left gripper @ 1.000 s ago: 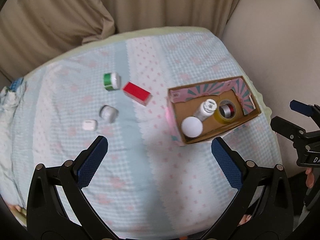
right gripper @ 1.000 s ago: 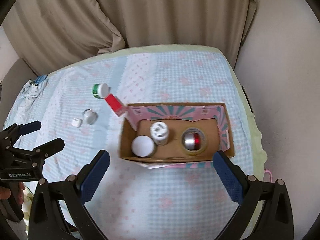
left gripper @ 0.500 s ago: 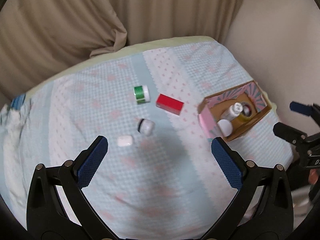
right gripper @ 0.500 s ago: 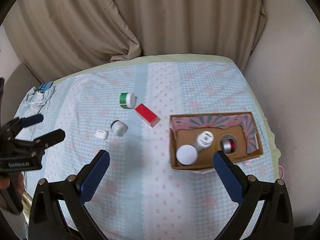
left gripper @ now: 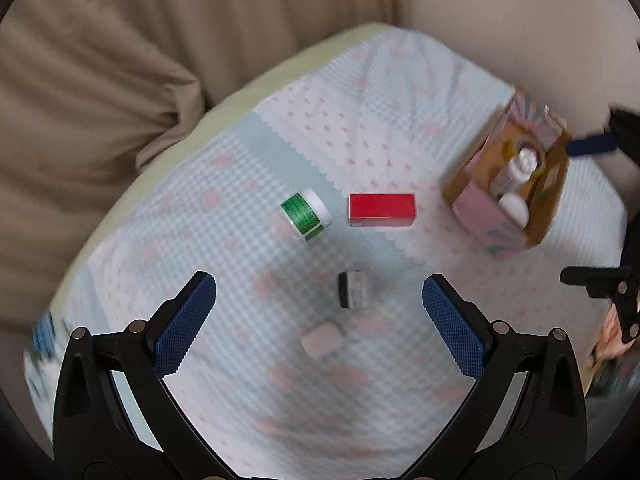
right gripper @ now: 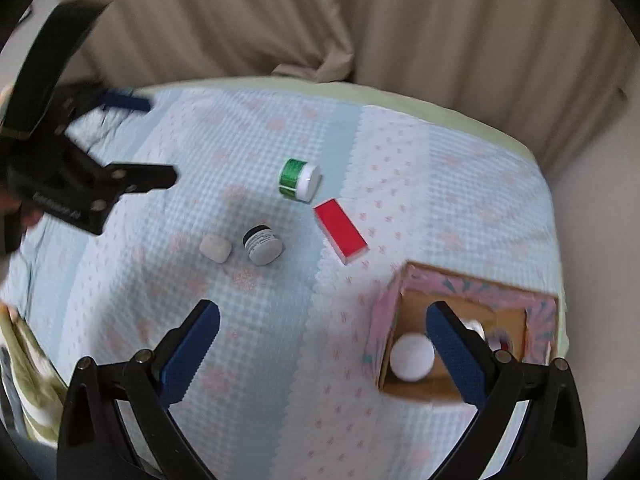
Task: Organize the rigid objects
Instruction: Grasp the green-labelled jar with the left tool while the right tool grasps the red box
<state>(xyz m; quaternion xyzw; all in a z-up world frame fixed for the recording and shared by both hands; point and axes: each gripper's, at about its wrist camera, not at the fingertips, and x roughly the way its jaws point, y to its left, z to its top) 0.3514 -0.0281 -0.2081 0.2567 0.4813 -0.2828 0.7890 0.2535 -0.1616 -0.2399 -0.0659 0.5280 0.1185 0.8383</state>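
Checked cloth (left gripper: 248, 168): four items loose, box (right gripper: 472, 312) part-filled; both grippers' jaws spread, empty.

Four items are lying on the cloth (right gripper: 280, 340) left of the box (right gripper: 460, 292) (the carton (right gripper: 340, 234) nearest). A jar (right gripper: 412, 357) is sitting inside the box.

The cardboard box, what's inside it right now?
The cardboard box holds a white round lid and an upright white bottle. A yellowish item sits behind the bottle; the right hand-held gripper covers the rest.
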